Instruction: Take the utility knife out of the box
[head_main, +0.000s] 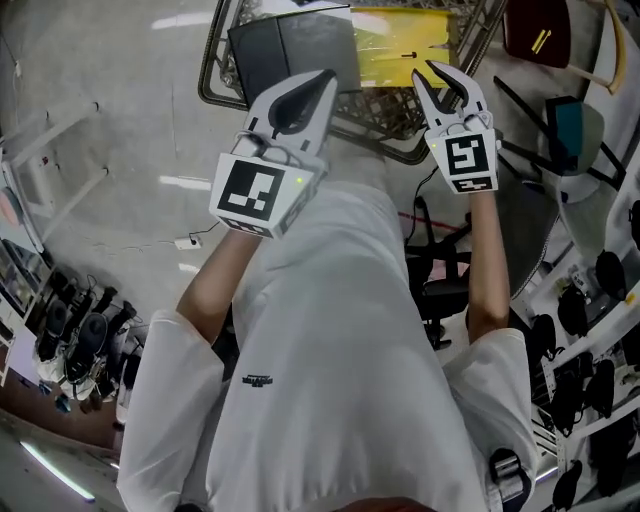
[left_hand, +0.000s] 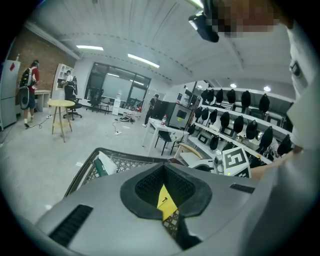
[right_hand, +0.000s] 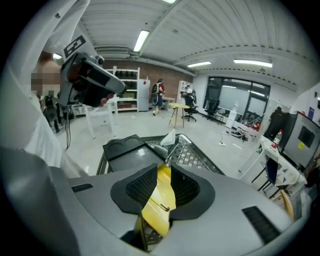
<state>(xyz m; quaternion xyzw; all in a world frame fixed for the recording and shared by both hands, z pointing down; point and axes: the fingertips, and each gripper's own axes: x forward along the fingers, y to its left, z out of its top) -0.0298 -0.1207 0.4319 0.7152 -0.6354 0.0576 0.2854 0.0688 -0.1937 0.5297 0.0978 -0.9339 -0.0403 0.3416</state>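
Observation:
Both grippers hang above a wire mesh cart (head_main: 400, 118). In the cart lie a dark grey box (head_main: 292, 48) with its lid down and a yellow packet (head_main: 400, 48) beside it. No utility knife shows in any view. My left gripper (head_main: 322, 82) is over the box's near edge with its jaws together and nothing in them. My right gripper (head_main: 446, 80) is over the yellow packet, jaws parted and empty. In the left gripper view the gripper (left_hand: 162, 169) looks down at the yellow packet (left_hand: 166, 202). In the right gripper view the gripper (right_hand: 161, 169) frames the yellow packet (right_hand: 157, 200), with the box (right_hand: 127, 150) to the left.
A white paper (right_hand: 169, 137) lies in the cart (right_hand: 196, 152) past the box. To the right stand a wooden chair (head_main: 572, 120), an office chair (head_main: 440, 290) and shelves of black devices (head_main: 590, 300). More devices line the left (head_main: 70, 330). People stand far off (left_hand: 30, 85).

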